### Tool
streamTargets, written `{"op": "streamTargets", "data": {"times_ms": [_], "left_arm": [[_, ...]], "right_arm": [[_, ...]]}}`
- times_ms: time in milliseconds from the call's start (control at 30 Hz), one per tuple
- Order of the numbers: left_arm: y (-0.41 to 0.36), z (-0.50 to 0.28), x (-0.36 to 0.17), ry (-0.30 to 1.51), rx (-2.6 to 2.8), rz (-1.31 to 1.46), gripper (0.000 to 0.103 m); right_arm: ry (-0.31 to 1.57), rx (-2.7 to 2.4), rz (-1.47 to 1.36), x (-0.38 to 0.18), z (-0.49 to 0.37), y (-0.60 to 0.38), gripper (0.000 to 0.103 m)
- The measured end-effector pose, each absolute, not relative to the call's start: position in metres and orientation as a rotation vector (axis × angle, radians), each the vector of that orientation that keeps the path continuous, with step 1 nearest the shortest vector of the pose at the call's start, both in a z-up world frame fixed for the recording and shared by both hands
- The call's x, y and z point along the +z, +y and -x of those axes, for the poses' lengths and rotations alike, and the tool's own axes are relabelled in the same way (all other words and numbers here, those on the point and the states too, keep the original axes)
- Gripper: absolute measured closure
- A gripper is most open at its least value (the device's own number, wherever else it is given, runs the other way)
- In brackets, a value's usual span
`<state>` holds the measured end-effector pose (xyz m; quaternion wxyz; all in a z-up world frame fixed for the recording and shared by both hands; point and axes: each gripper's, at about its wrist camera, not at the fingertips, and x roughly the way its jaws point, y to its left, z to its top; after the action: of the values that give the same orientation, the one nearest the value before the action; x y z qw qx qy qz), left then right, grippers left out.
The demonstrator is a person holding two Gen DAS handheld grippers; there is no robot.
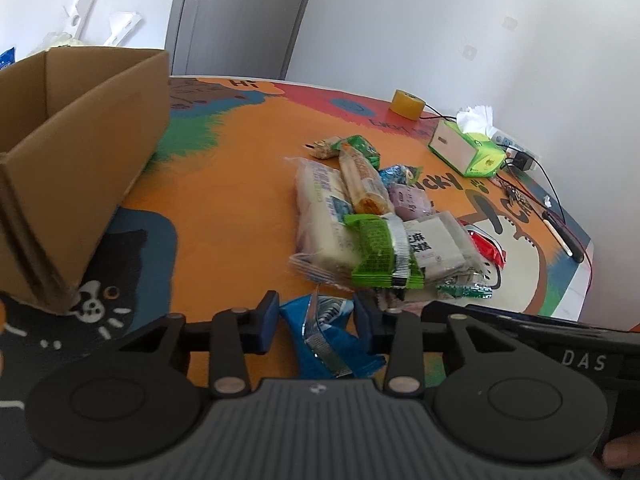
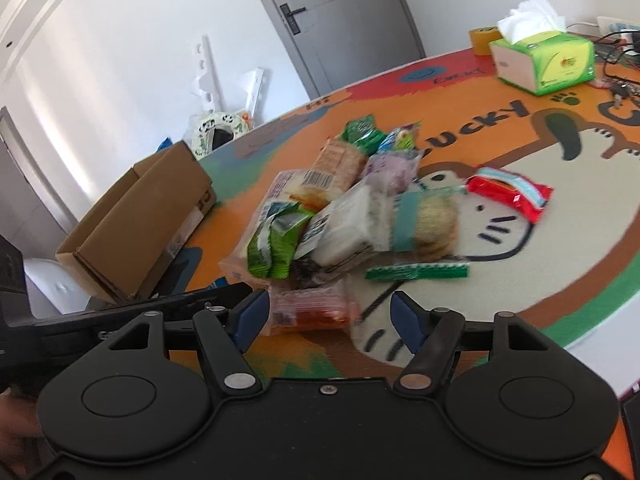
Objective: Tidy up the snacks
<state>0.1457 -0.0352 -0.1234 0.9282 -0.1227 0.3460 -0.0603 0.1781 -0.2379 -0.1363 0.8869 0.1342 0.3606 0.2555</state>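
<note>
A pile of snack packets [image 1: 372, 216] lies on the colourful table mat; it also shows in the right wrist view [image 2: 360, 208]. An open cardboard box [image 1: 68, 160] stands at the left, seen too in the right wrist view [image 2: 140, 236]. My left gripper [image 1: 316, 320] is shut on a blue snack packet [image 1: 328, 340], held just in front of the pile. My right gripper [image 2: 328, 316] is open, its jaws on either side of an orange-red packet [image 2: 312, 310] at the near edge of the pile. A red packet [image 2: 510, 192] lies apart to the right.
A green tissue box [image 1: 466, 148] and a roll of yellow tape [image 1: 406, 105] stand at the far side of the table. Cables and a power strip [image 1: 516, 152] lie at the far right. A grey door [image 1: 240, 16] is behind the table.
</note>
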Motion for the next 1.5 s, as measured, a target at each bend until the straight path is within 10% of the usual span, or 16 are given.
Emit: {"op": "streamTargets", "data": {"times_ms": [300,600,1400,1500], "left_arm": [[-0.016,-0.134,-0.115,0.681,-0.122,0.268,0.081],[-0.014,-0.127,-0.125,0.720,-0.081,0.241,0.065],[-0.042,-0.105,-0.121,0.722,-0.085,0.189,0.054],[-0.041,-0.104,-0.119,0.730,-0.079,0.179,0.040]], "right_arm": [[0.731,0.487,-0.157,-0.135,-0.174,-0.202,0.031],[0.710,0.438,-0.106,-0.135,-0.168,-0.202,0.055],[0.694,0.445,-0.170,-0.127,-0.153,-0.225,0.056],[0.691,0.450,-0.166,-0.125,-0.151,-0.225,0.056]]}}
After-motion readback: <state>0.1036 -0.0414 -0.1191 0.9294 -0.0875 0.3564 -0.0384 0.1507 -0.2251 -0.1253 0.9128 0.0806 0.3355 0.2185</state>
